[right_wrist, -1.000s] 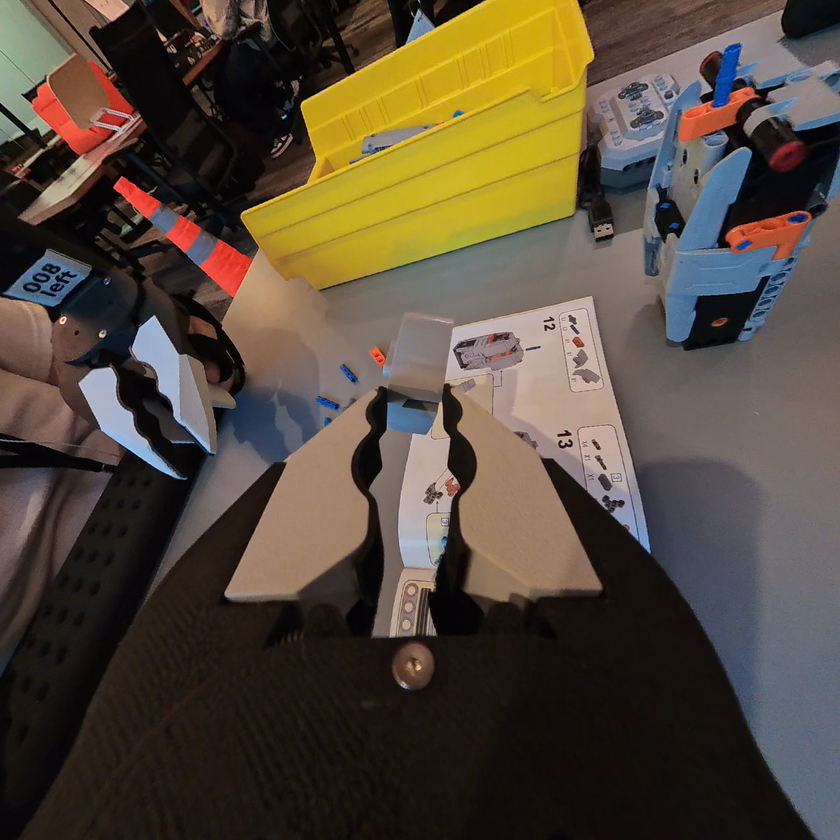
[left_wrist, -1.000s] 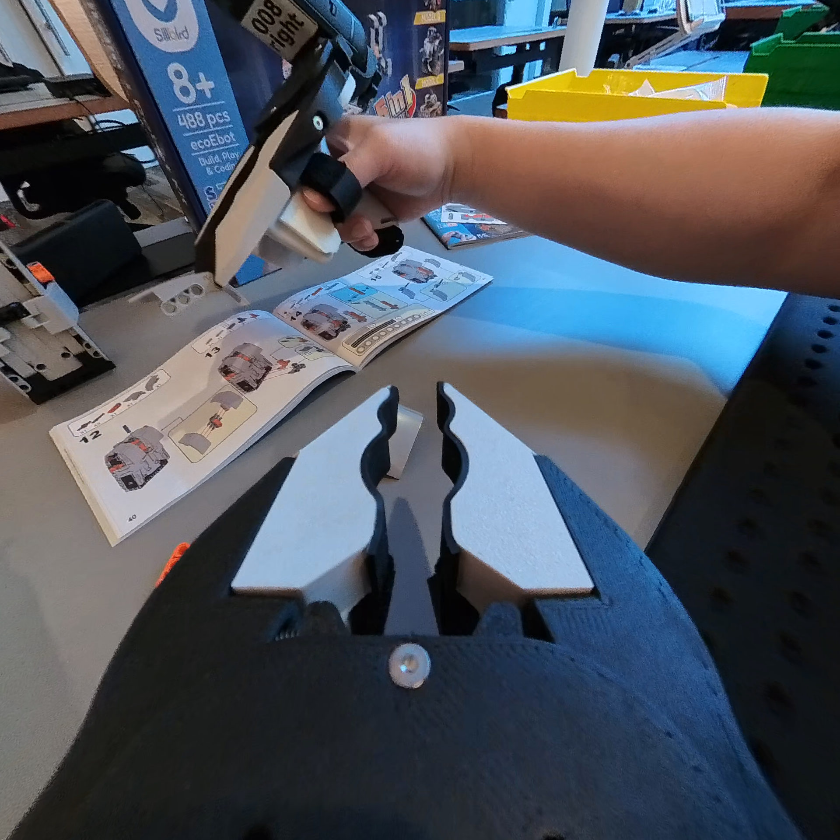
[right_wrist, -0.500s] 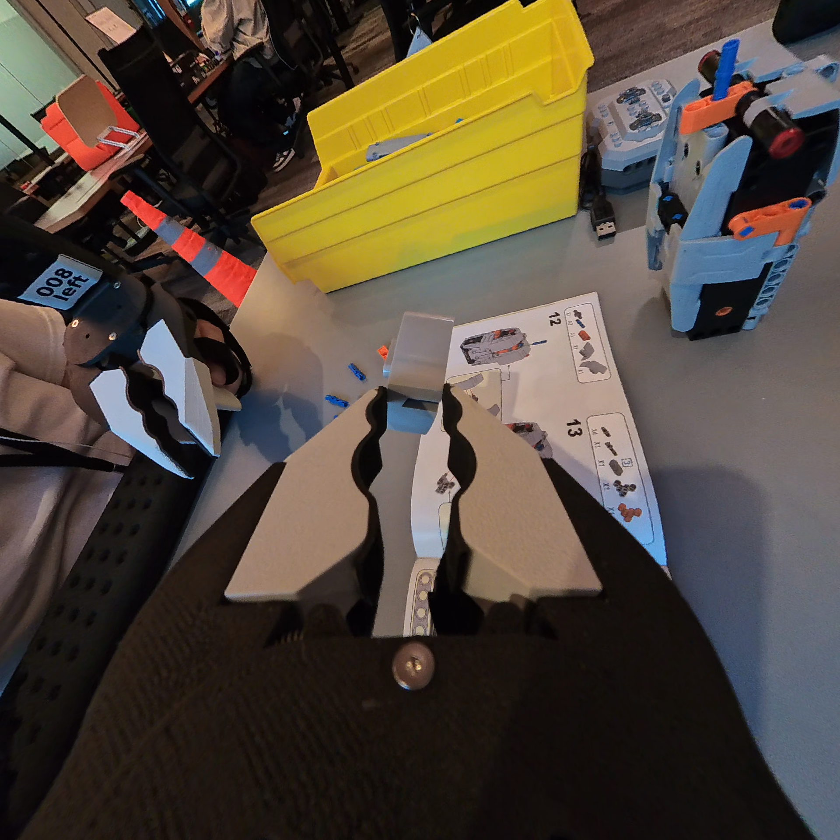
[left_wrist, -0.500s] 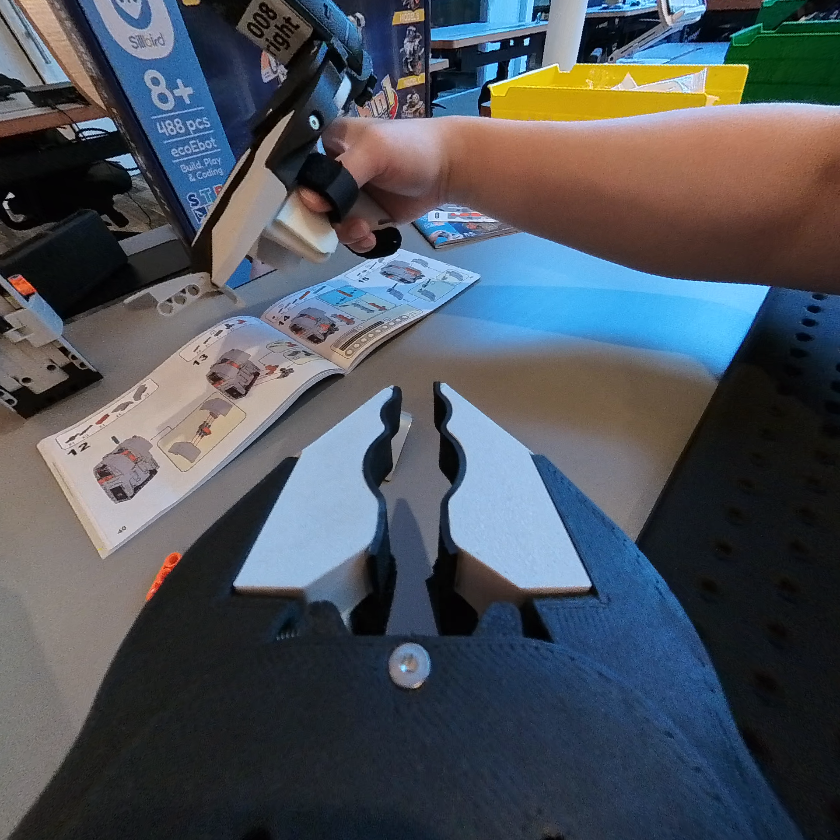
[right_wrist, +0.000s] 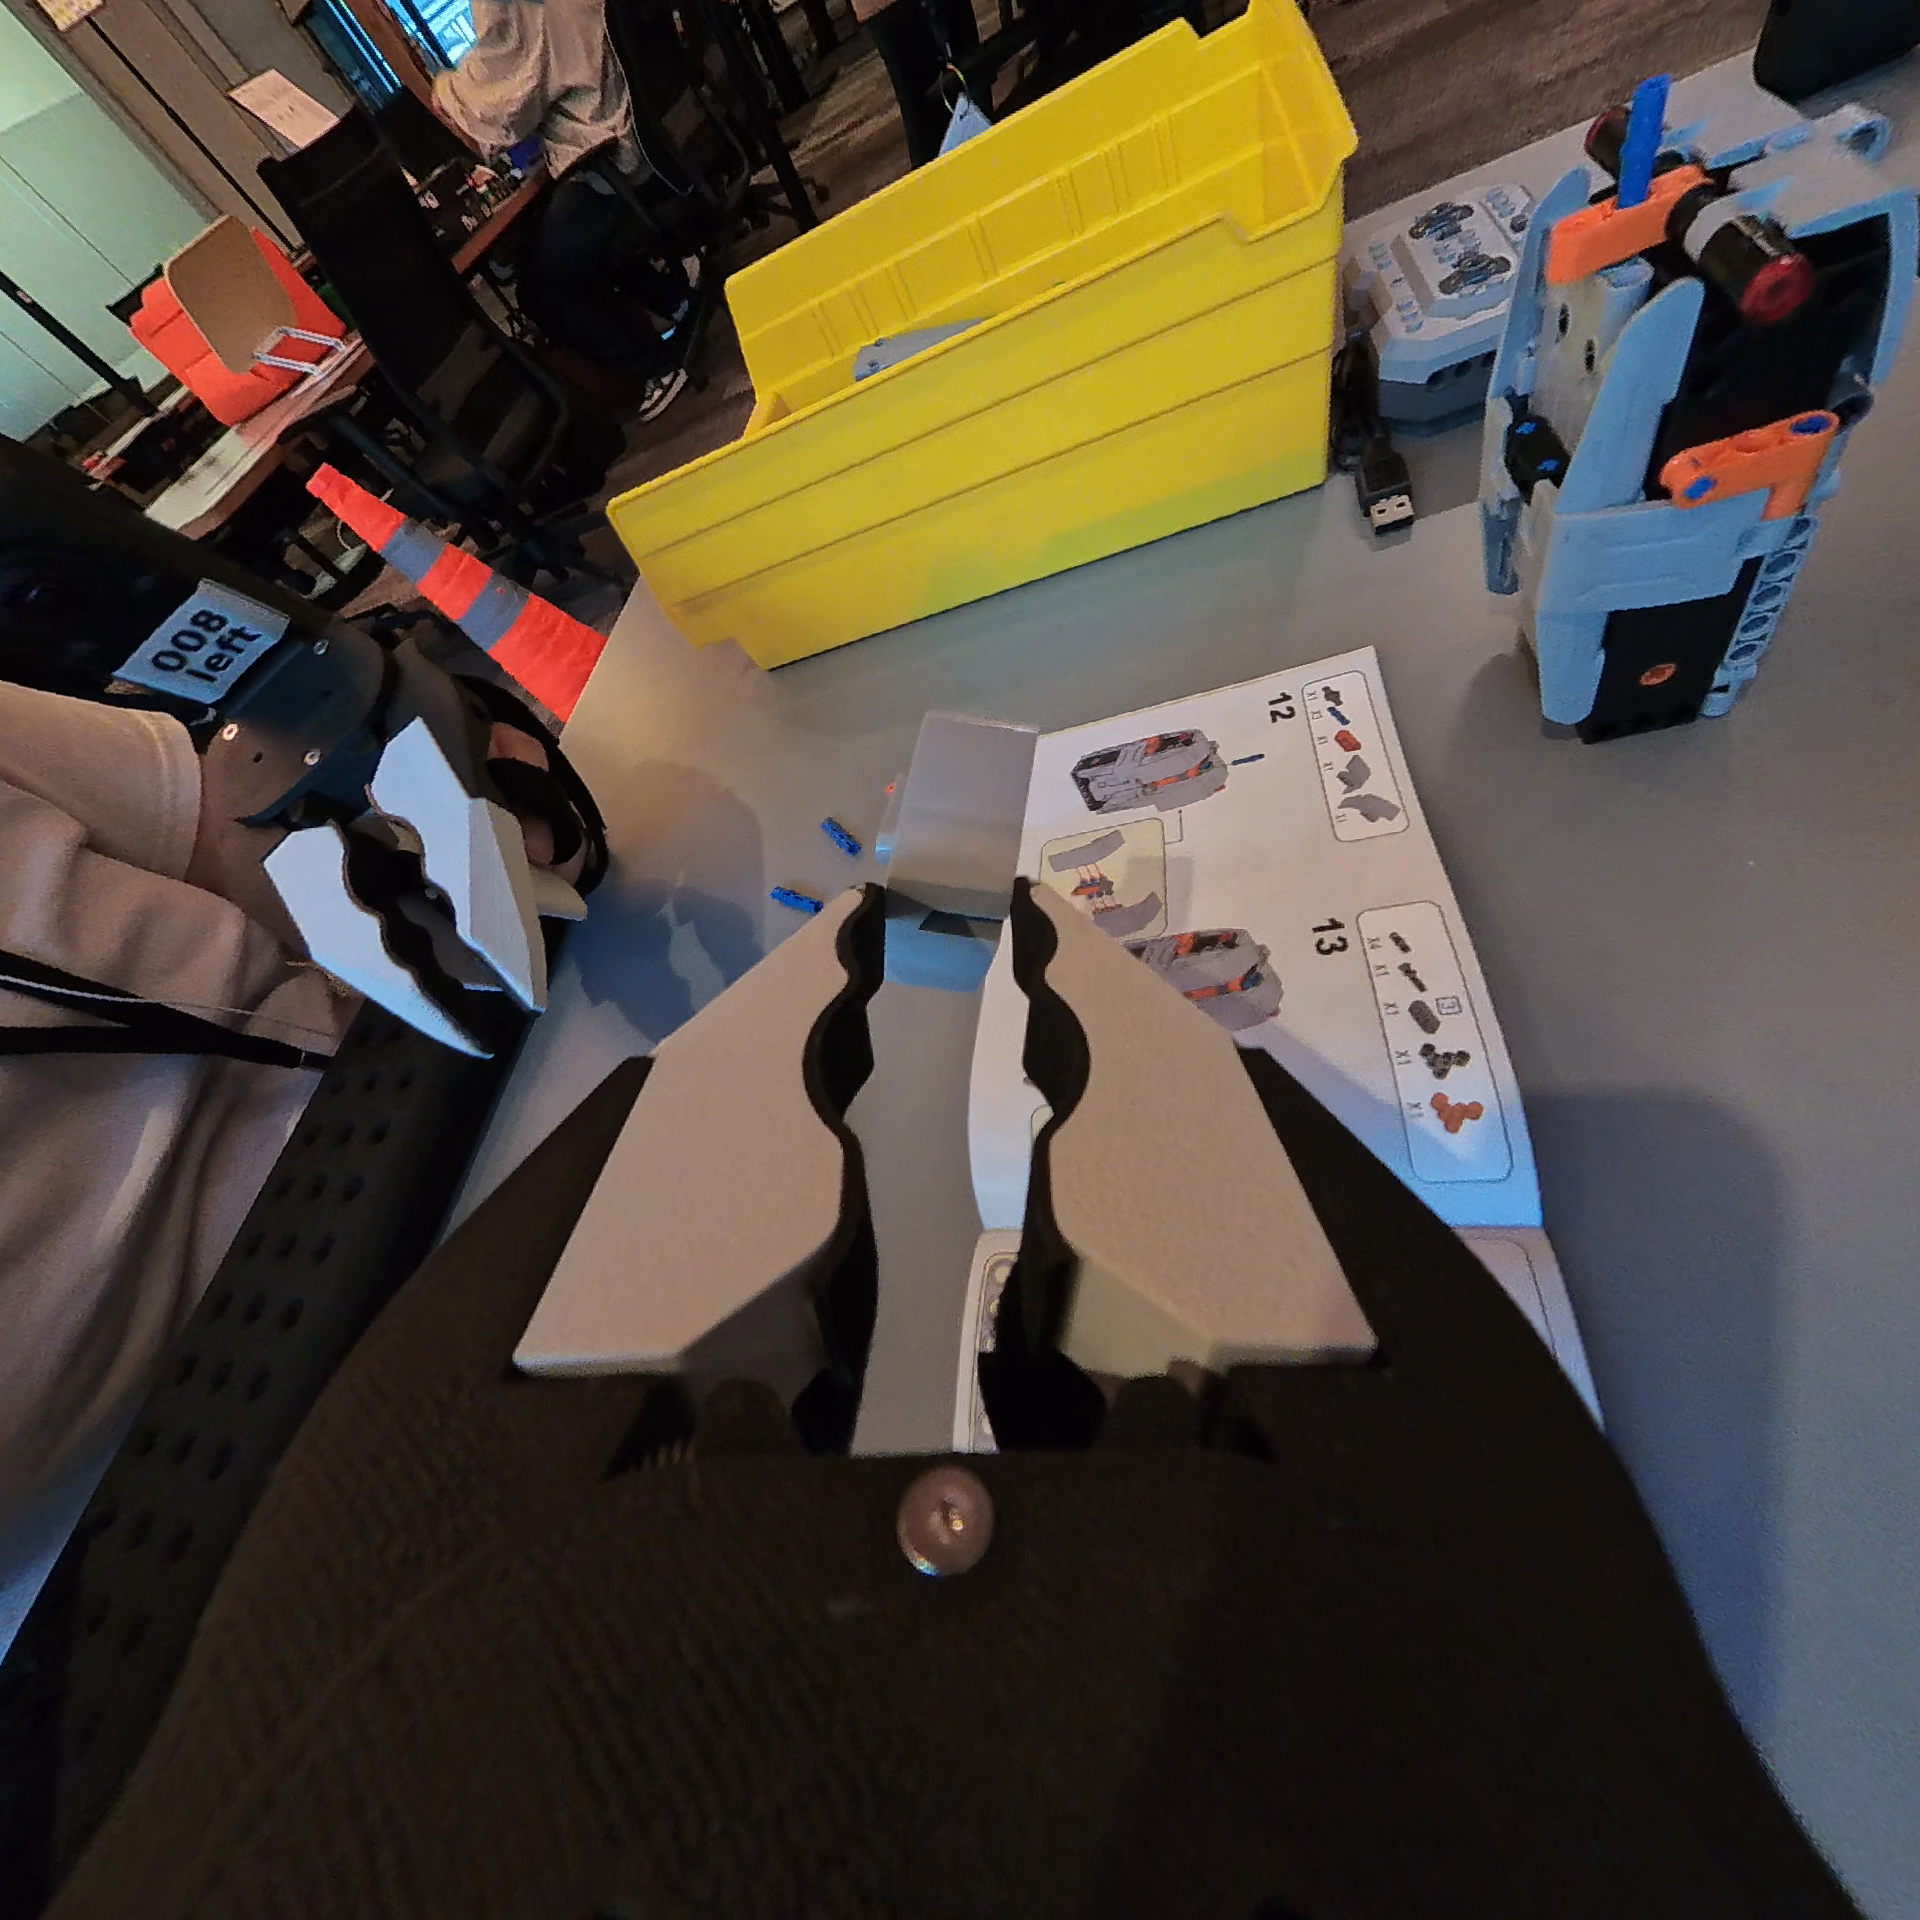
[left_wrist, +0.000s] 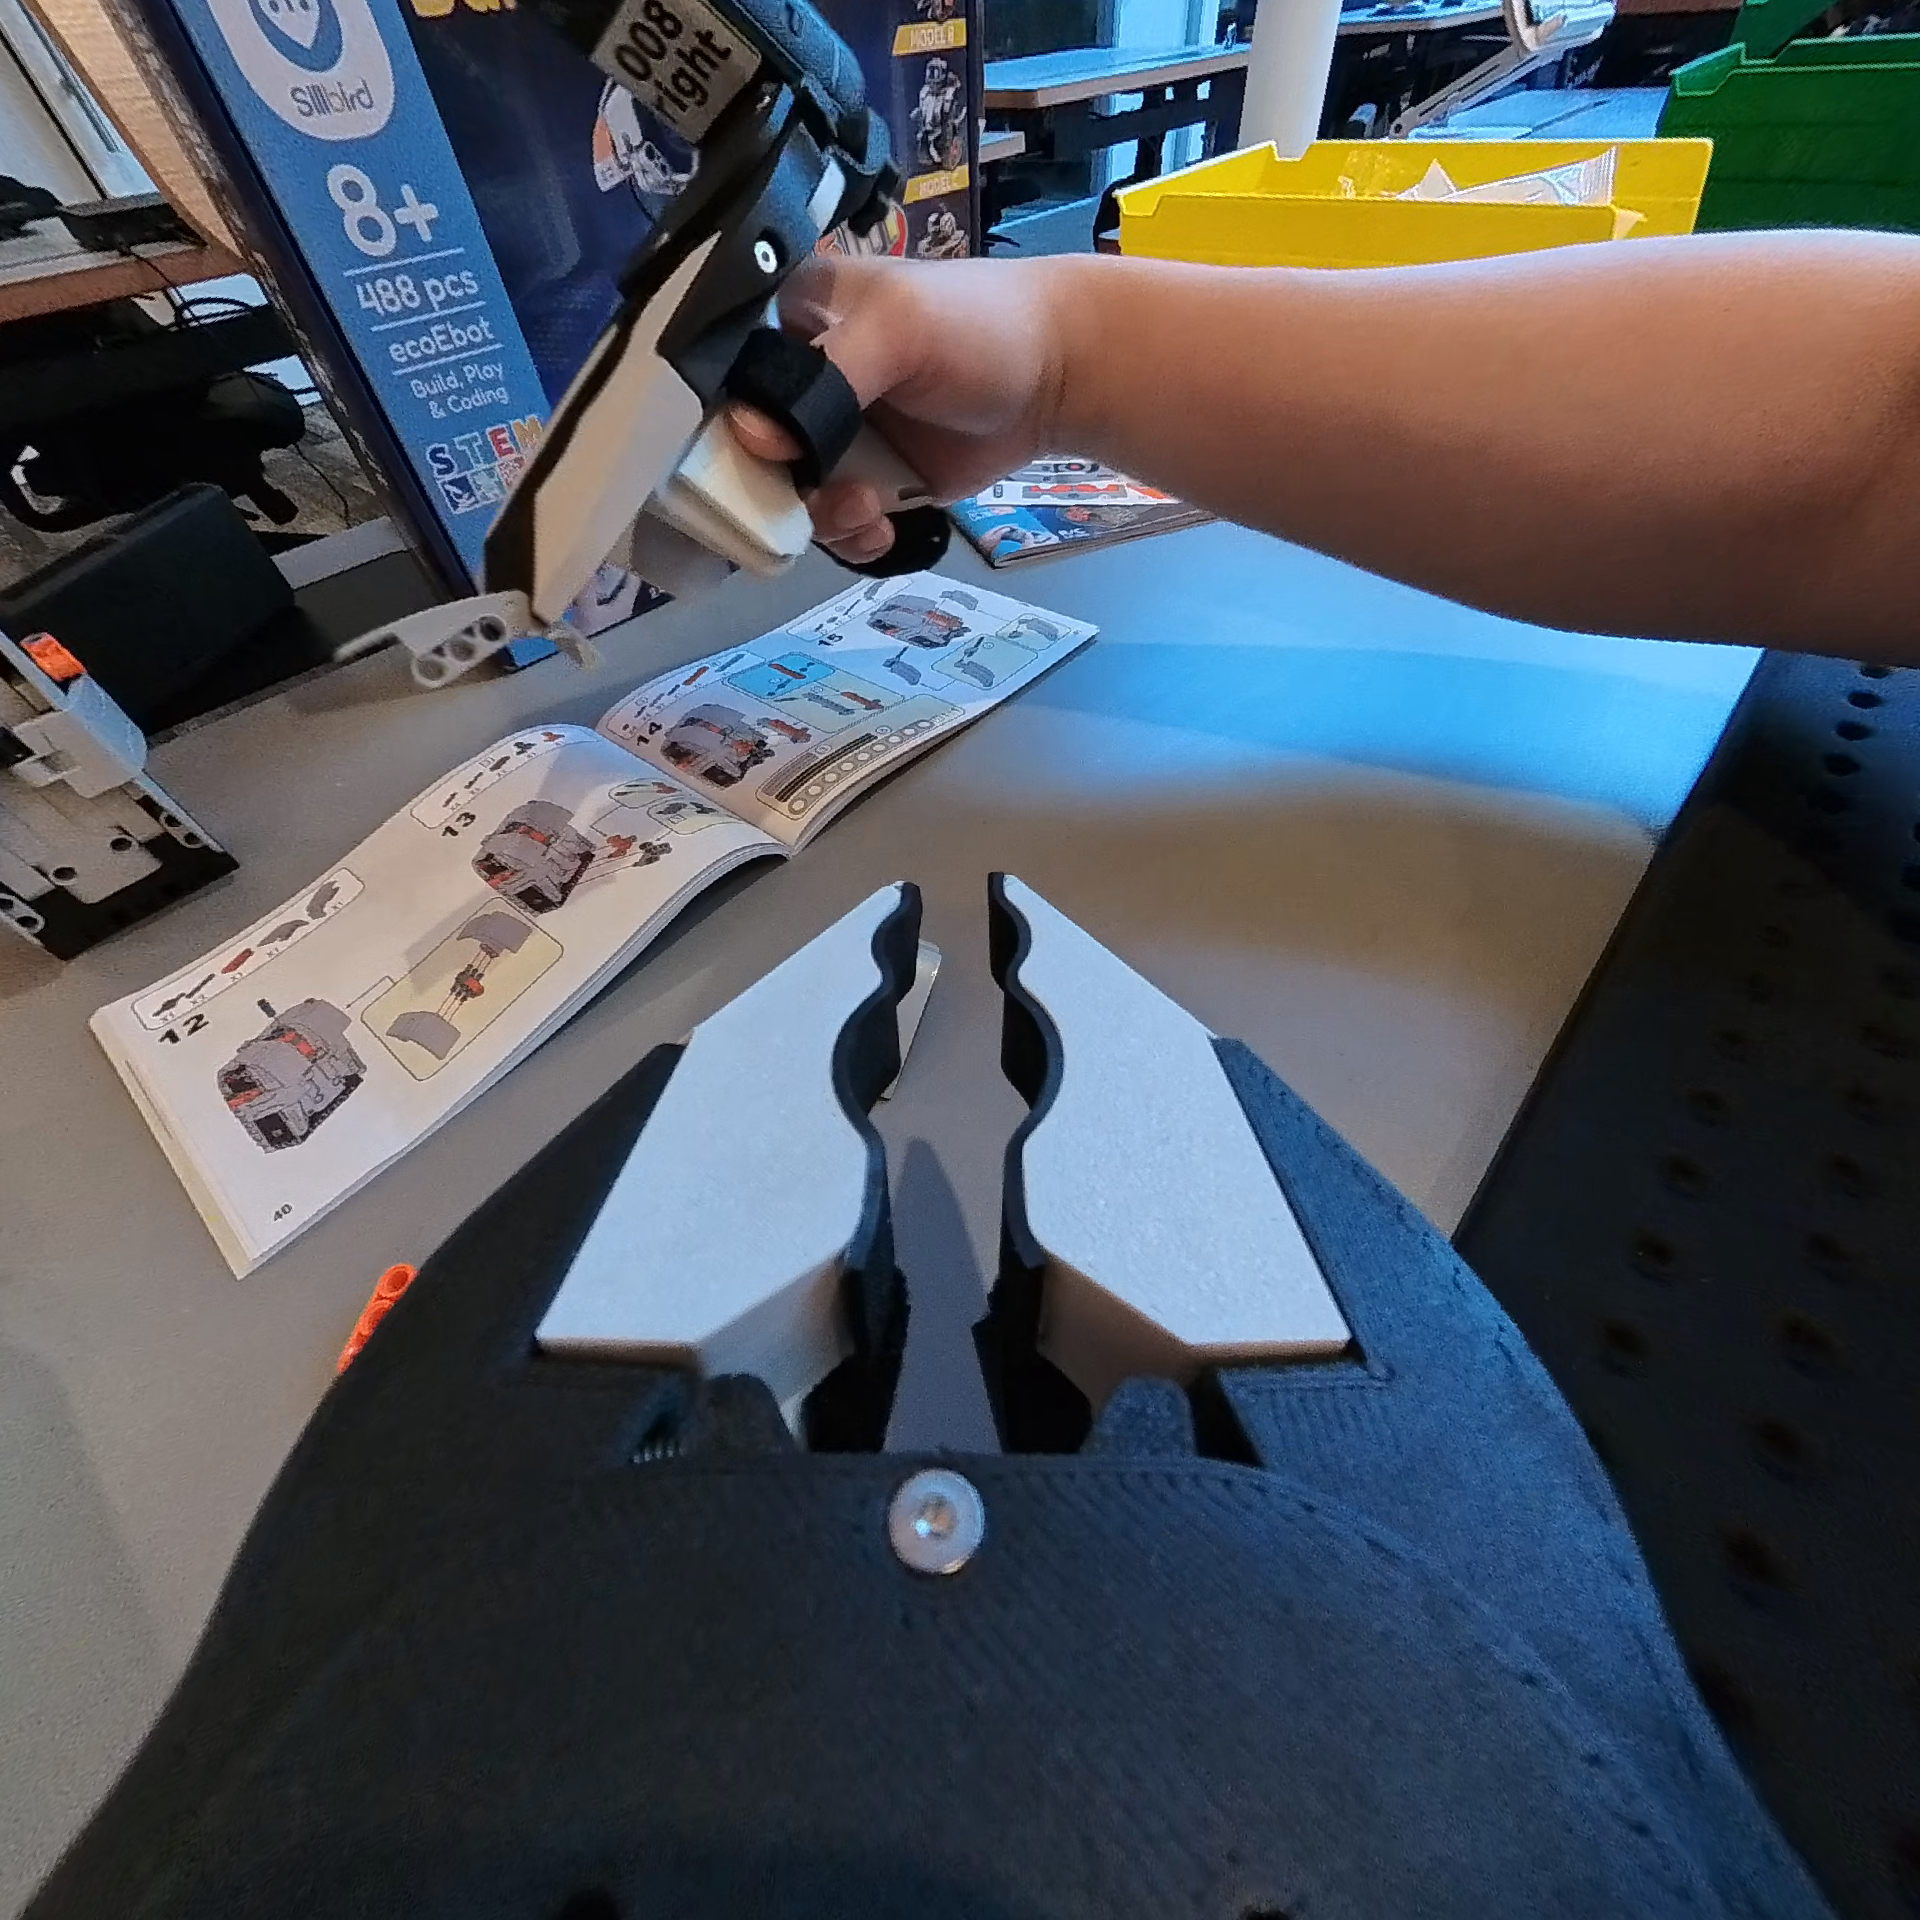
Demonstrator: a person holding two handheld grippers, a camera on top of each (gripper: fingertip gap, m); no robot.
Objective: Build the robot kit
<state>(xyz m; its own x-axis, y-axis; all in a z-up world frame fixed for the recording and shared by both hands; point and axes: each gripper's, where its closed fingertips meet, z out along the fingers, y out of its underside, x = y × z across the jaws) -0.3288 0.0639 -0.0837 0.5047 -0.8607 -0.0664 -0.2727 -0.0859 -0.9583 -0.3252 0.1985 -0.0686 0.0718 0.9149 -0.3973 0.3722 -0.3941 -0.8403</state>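
Right gripper [right_wrist: 940,902] pinches a grey panel piece [right_wrist: 961,821] above the open instruction booklet [right_wrist: 1288,935]
Left gripper [left_wrist: 954,902], jaws slightly parted and empty, hovers over the grey table [left_wrist: 1299,831] beside it

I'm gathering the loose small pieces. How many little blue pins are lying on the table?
2. One blue pin lies just left of the grey panel piece held by the right gripper; the other is nearer, by its left fingertip. More may be hidden.
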